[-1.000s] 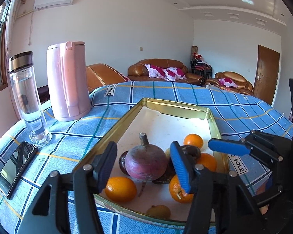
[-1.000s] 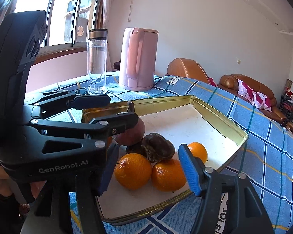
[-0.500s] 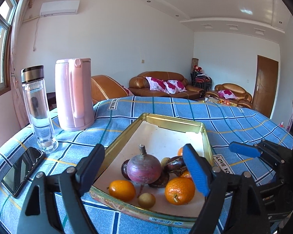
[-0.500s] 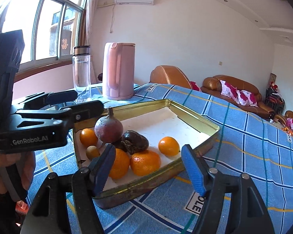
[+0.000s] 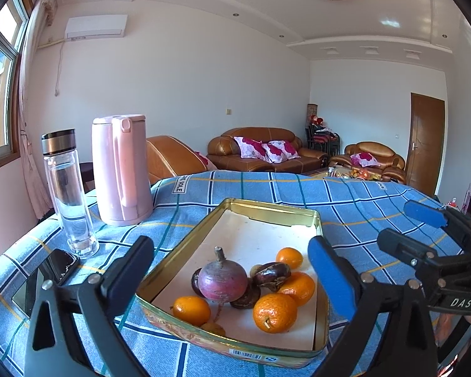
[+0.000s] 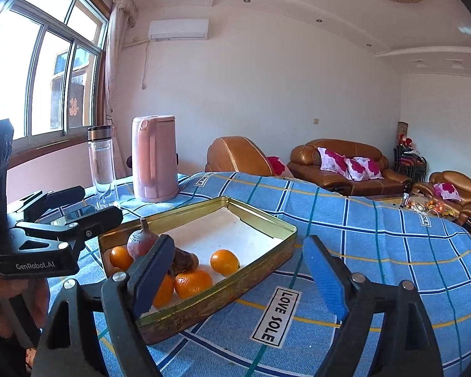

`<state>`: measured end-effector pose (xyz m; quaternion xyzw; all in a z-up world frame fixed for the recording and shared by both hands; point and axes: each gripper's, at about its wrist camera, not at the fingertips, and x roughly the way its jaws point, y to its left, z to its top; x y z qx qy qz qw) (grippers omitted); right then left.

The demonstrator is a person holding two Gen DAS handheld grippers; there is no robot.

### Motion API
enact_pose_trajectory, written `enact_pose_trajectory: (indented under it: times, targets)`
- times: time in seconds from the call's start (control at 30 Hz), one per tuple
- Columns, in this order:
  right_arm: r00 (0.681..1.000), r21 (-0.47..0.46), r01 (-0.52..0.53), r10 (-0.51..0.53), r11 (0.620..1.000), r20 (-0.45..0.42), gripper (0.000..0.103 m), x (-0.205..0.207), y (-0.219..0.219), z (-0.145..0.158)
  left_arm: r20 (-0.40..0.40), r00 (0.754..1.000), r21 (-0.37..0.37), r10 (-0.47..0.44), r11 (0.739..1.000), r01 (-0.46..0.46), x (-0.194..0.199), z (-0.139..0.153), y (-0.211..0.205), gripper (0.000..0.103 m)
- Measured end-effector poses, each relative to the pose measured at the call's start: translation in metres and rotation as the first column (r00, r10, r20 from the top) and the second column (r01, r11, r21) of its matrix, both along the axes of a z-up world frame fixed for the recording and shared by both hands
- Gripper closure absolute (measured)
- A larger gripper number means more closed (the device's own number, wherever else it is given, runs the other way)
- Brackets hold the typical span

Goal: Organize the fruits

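A gold tin tray (image 5: pixel 319 229) (image 6: pixel 260 220) lies on the blue checked cloth and holds a purple beet (image 5: pixel 226 279) (image 6: pixel 140 241), several oranges (image 5: pixel 274 312) (image 6: pixel 224 261) and dark brown fruits (image 5: pixel 271 272). My left gripper (image 5: pixel 232 270) hovers just short of the tray's near end, its jaws opening wide with nothing pressed between them. My right gripper (image 6: pixel 235 270) is at the tray's right side, jaws opening, gripping nothing. Each gripper shows in the other view: the right gripper (image 5: pixel 424 232) at the edge, the left gripper (image 6: pixel 88 207) held by a hand.
A pink kettle (image 5: pixel 121 169) (image 6: pixel 154 158) and a clear water bottle (image 5: pixel 67 191) (image 6: pixel 103 163) stand left of the tray, with a phone (image 5: pixel 44 278) lying in front. Brown sofas (image 5: pixel 260 150) sit beyond the table.
Both grippers pulled back and up from the tray while their jaws spread apart. The left jaws had the beet between them; it now rests free in the tray.
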<state>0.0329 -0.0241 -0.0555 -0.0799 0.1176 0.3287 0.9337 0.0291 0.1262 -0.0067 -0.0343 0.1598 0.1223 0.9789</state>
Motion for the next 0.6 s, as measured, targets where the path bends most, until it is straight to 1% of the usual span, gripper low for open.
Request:
enact_pose_trajectory:
  times: [0.1, 0.6]
  targets:
    - [1.0, 0.011, 0.005, -0.005, 1.0, 0.007, 0.014, -0.003, -0.004, 0.003, 0.0, 1.0, 0.004, -0.003, 1.0, 0.003, -0.001, 0.0, -0.002, 0.001]
    - [0.999, 0.026, 0.015, -0.016, 1.0, 0.032, 0.014, -0.013, -0.015, 0.008, 0.009, 1.0, 0.025, -0.011, 1.0, 0.011, -0.005, 0.006, -0.014, 0.0]
